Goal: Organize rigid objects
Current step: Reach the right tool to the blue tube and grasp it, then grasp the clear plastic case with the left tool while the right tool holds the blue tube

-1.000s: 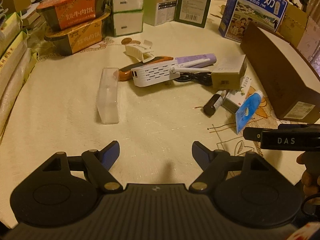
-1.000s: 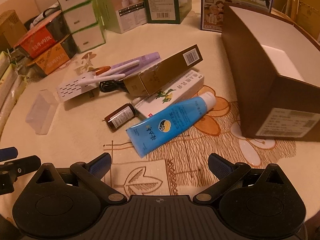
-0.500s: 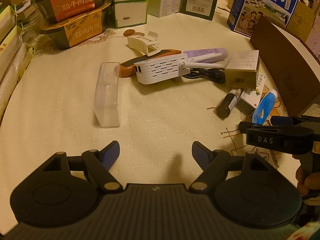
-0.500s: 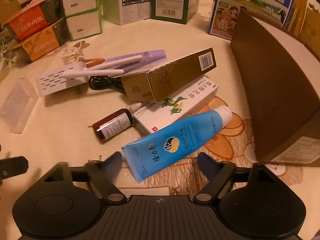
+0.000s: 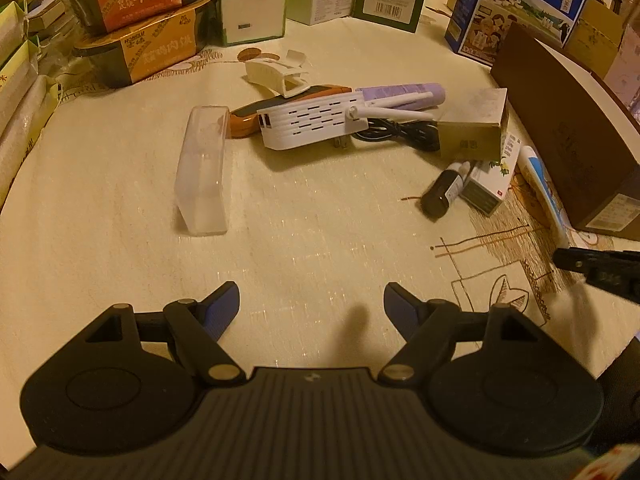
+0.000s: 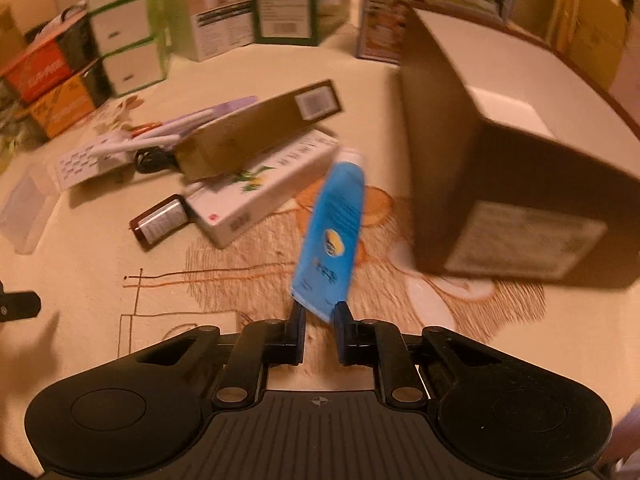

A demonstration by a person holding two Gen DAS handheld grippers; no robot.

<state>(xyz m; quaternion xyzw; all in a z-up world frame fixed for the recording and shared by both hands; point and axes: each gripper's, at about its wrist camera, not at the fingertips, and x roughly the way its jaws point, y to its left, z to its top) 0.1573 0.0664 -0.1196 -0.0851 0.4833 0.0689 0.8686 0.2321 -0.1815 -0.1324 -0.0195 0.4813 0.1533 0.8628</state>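
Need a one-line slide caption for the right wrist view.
Right gripper shut on the crimped end of a blue plastic tube, beside an open brown cardboard box on the cream tablecloth.

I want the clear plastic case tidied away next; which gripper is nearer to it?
Left. The left gripper hovers open just short of the clear plastic case, slightly to its right. The right gripper is far across the table, shut on the blue tube.

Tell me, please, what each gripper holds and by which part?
The right gripper grips the blue plastic tube by its flat crimped end; the left gripper holds nothing.
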